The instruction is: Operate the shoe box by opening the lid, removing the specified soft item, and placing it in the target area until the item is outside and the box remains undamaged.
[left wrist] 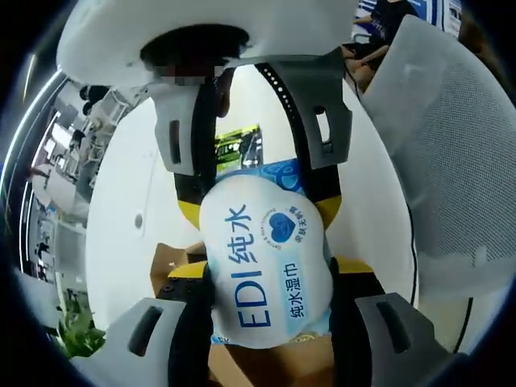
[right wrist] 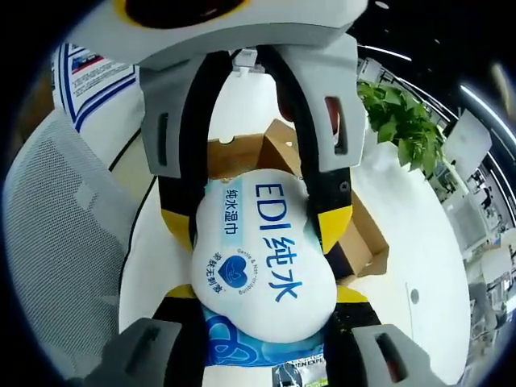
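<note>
white wipes pack [left wrist: 266,266] | apparently clamped by both grippers [left wrist: 270,355] [right wrist: 266,355]

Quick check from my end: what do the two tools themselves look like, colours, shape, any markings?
Both look alike. The left tool has light grey outer shells with slot-shaped cutouts, black inner arms and yellow bands near the tips. The right tool shows the same grey shells, black arms and yellow bands. Where one crosses into the other's view, it has a rounded white housing, and a dotted black strip runs along one arm.
</note>
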Available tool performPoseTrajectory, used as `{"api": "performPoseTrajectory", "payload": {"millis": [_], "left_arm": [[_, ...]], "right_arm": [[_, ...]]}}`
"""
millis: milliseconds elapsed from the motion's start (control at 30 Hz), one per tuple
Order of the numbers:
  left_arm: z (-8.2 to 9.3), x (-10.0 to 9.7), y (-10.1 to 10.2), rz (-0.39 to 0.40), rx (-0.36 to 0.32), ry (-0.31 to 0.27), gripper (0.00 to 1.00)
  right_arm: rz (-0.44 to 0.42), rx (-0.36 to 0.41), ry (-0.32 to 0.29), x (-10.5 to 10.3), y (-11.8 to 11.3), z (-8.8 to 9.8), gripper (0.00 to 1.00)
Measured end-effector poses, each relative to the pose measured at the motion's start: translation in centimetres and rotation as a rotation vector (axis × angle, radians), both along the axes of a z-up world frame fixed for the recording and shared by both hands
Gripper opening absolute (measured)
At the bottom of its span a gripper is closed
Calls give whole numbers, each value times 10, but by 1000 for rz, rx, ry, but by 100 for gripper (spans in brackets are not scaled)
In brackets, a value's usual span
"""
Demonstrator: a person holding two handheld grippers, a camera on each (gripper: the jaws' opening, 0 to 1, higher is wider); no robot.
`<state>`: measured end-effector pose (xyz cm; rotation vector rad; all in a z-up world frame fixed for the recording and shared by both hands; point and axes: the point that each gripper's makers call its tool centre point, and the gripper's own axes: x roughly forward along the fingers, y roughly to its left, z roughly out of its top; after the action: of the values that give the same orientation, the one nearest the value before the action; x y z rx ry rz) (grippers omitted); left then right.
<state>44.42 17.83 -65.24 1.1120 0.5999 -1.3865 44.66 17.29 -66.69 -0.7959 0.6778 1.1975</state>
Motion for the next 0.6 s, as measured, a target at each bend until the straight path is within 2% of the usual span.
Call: {"api": "performPoseTrajectory", "payload": {"millis": [600], "left_arm": [[-3,-4,-41,-61,1,9,57]], "right_arm": [[-56,3,13,-4,-41,-1,54]]}}
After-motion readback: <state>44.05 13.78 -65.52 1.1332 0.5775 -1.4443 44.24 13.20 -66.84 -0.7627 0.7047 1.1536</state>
